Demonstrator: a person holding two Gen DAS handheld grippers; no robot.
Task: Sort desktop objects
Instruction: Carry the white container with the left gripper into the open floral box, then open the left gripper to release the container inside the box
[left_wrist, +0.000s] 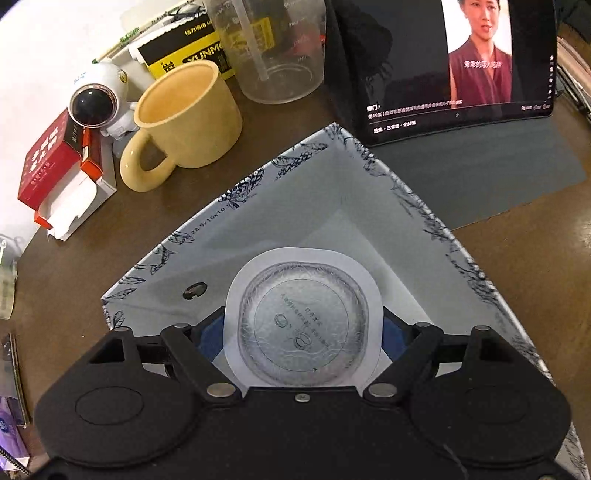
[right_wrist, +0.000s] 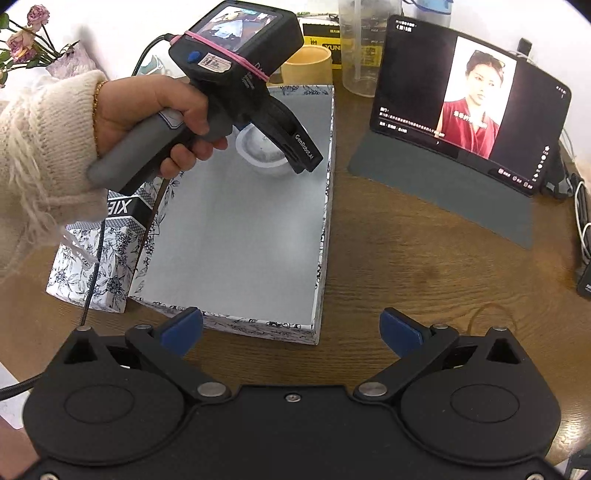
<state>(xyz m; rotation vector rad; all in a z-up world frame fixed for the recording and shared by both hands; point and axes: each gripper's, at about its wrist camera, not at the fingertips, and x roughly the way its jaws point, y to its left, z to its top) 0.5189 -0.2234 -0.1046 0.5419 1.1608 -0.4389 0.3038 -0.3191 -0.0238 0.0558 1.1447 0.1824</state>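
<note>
White sealed pod with a clear domed foil lid (left_wrist: 303, 325) sits clamped between the blue pads (left_wrist: 392, 339) of the left claw (left_wrist: 303, 334), low inside the shallow grey-lined box with blue floral edging (left_wrist: 343, 206), near that box's far corner. A hand in a fuzzy cream sleeve (right_wrist: 155, 114) grips the left claw's handle. The right claw (right_wrist: 291, 332) is spread wide with nothing between its pads, above the brown wooden table (right_wrist: 424, 266) just beside the box's near edge. Past the box toward the table's far edge stand a yellow ceramic mug (left_wrist: 184, 118), a clear plastic measuring jug (left_wrist: 277, 48) and a propped tablet showing video (left_wrist: 454, 62).
</note>
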